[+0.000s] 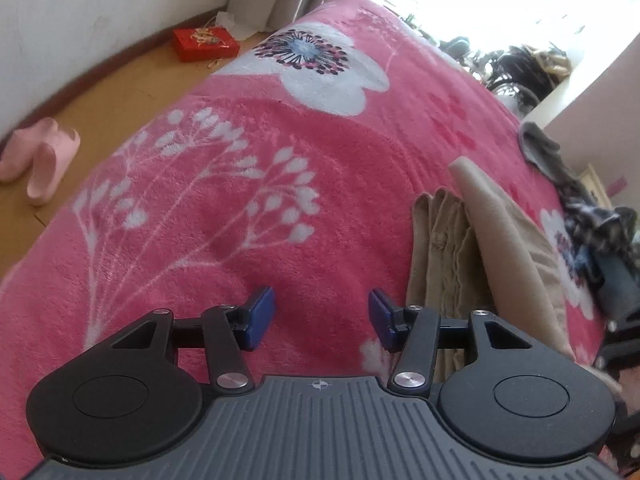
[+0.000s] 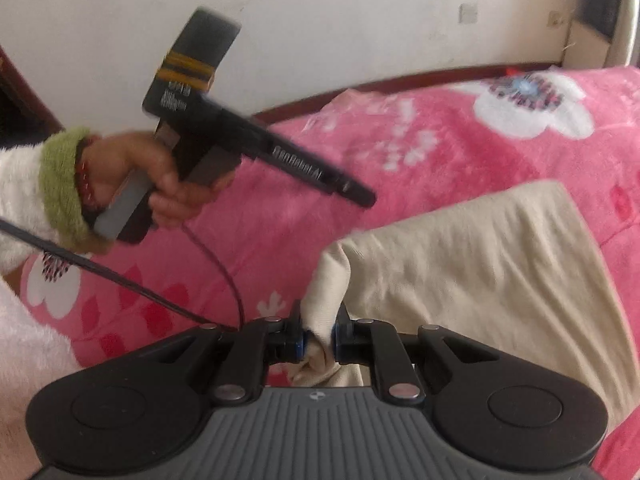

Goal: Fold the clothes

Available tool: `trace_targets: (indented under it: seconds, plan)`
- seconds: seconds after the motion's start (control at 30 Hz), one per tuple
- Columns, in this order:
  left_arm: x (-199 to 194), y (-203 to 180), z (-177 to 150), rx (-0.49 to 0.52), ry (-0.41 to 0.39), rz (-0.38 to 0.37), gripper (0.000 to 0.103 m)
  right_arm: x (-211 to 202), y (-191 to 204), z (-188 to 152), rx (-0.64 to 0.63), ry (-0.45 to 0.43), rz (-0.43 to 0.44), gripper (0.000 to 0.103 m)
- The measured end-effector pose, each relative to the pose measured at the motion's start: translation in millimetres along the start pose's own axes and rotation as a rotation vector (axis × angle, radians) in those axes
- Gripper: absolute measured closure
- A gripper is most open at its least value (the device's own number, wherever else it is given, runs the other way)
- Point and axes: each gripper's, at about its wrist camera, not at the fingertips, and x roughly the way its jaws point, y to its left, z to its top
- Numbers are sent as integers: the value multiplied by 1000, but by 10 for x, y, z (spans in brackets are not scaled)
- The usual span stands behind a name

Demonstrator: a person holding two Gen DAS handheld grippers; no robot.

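Observation:
A beige garment (image 2: 480, 256) lies folded on the pink flowered blanket (image 2: 304, 208). My right gripper (image 2: 319, 336) is shut on its near left corner, the cloth bunched between the blue pads. In the left wrist view the same beige garment (image 1: 504, 240) lies at the right, beside a folded tan piece (image 1: 440, 248). My left gripper (image 1: 321, 318) is open and empty, held over bare blanket (image 1: 240, 200) just left of the clothes. The left tool also shows in the right wrist view (image 2: 224, 132), held in a hand.
A dark pile of clothes (image 1: 592, 216) lies at the bed's right edge. Pink slippers (image 1: 40, 156) and a red box (image 1: 206, 42) are on the floor left of the bed. A white wall (image 2: 320, 20) stands behind the bed.

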Motion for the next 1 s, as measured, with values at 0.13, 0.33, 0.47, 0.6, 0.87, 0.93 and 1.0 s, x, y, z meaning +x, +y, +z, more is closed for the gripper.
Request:
trace_targets:
  seconds: [0.13, 0.33, 0.47, 0.6, 0.87, 0.93, 1.0]
  plan:
    - [42, 18, 17, -20, 12, -24, 50, 113, 8, 45, 61, -50, -30, 77]
    - [30, 52, 43, -40, 28, -41, 50, 12, 74, 8, 84, -201, -3, 63]
    - [-38, 55, 66, -50, 79, -133, 46, -501, -325, -138, 229, -301, 15, 60]
    - [-57, 17, 33, -79, 208, -280, 35, -887, -732, -606, 392, -251, -75, 60]
    - [-46, -198, -116, -59, 381, -341, 35, -1149, -982, -1779, 711, -182, -217, 60]
    - [-55, -244, -147, -52, 408, -332, 35, -1156, -942, -1969, 763, -196, -206, 60]
    - [-71, -282, -167, -59, 399, -329, 35, -1143, -890, -2124, 805, -213, -180, 60]
